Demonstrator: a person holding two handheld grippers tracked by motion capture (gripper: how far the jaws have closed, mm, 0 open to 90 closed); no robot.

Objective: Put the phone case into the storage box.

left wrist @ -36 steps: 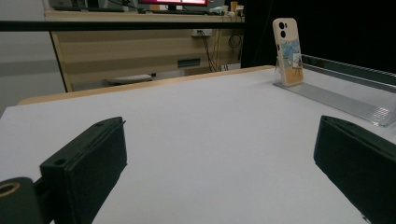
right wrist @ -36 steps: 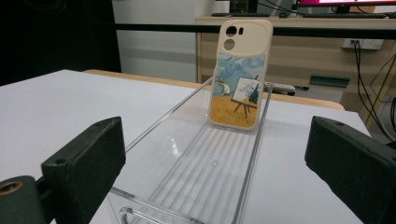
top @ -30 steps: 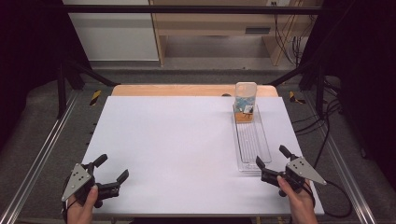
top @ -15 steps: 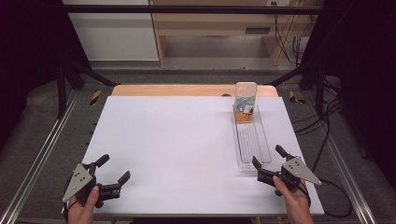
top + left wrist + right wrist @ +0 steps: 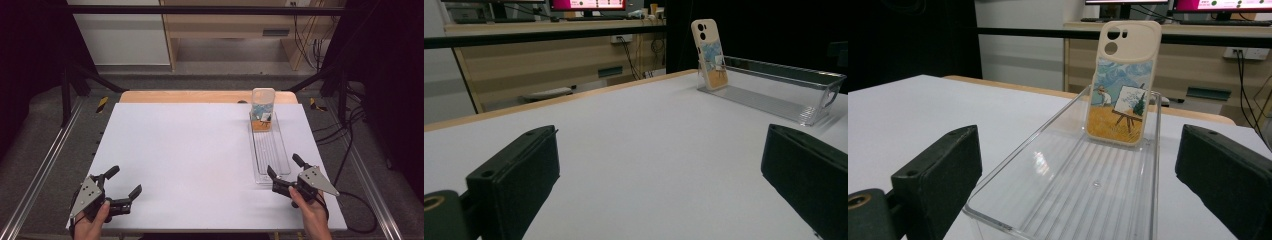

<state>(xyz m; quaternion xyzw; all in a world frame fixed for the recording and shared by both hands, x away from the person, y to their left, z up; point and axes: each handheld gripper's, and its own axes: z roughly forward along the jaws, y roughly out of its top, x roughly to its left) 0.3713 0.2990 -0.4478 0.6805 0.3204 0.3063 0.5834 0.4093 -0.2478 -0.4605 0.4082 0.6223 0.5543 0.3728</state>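
Observation:
A cream phone case [image 5: 262, 109] with a painted field scene stands upright, leaning against the far end of a long clear plastic tray [image 5: 270, 156] on the right of the white table. My right gripper [image 5: 282, 164] is open at the tray's near end, jaws either side of it and holding nothing. In the right gripper view the phone case [image 5: 1123, 85] stands straight ahead inside the tray [image 5: 1088, 190]. My left gripper [image 5: 125, 180] is open and holds nothing near the table's front left corner. In the left gripper view the phone case [image 5: 710, 55] and tray [image 5: 774, 92] lie far off at upper right.
The white tabletop [image 5: 190, 150] stretches wide between the two grippers. A wooden strip [image 5: 175, 96] runs along its far edge. Metal rails [image 5: 45, 165] flank the table. Black cables [image 5: 350, 150] trail off at the right.
My right gripper has crept slightly forward and left, up to the tray's near end. The left gripper has hardly moved. Both stay open.

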